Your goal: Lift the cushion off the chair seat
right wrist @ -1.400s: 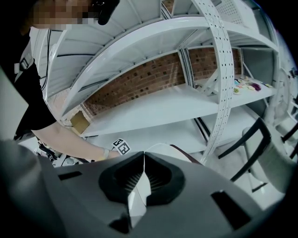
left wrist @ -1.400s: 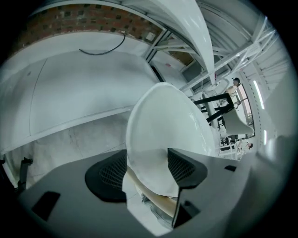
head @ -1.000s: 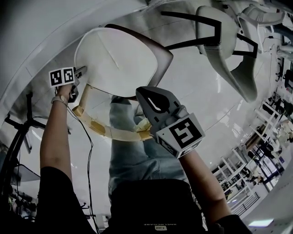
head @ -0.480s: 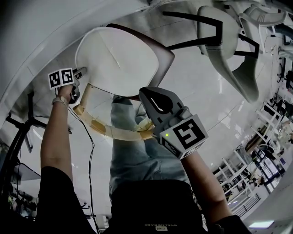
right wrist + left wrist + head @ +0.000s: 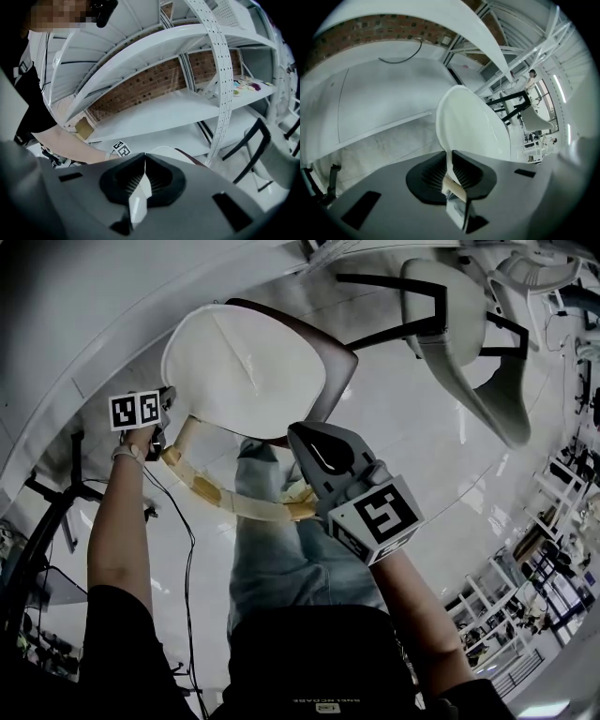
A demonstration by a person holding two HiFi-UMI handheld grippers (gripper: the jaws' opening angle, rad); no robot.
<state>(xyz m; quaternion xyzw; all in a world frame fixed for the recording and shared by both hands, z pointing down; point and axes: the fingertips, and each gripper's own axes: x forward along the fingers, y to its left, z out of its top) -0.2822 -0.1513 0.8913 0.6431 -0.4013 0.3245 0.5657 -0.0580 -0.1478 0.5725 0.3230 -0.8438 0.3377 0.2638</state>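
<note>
The left tool [image 5: 451, 176] is closing on the cushion's [image 5: 248, 367] edge, starting the lift off the chair [image 5: 335, 351]. The right tool [image 5: 142, 186], pressed together and empty, likely needs to grip the cushion's opposite edge next.

A black short-sleeved top [image 5: 309, 662] and, just above it in the head view, pale blue jeans [image 5: 281, 559] clothe the person. Up-left of the top a pale wristband [image 5: 127, 453] circles the left wrist; up-right, the grey right gripper [image 5: 298, 435] carries a black-and-white marker cube.
</note>
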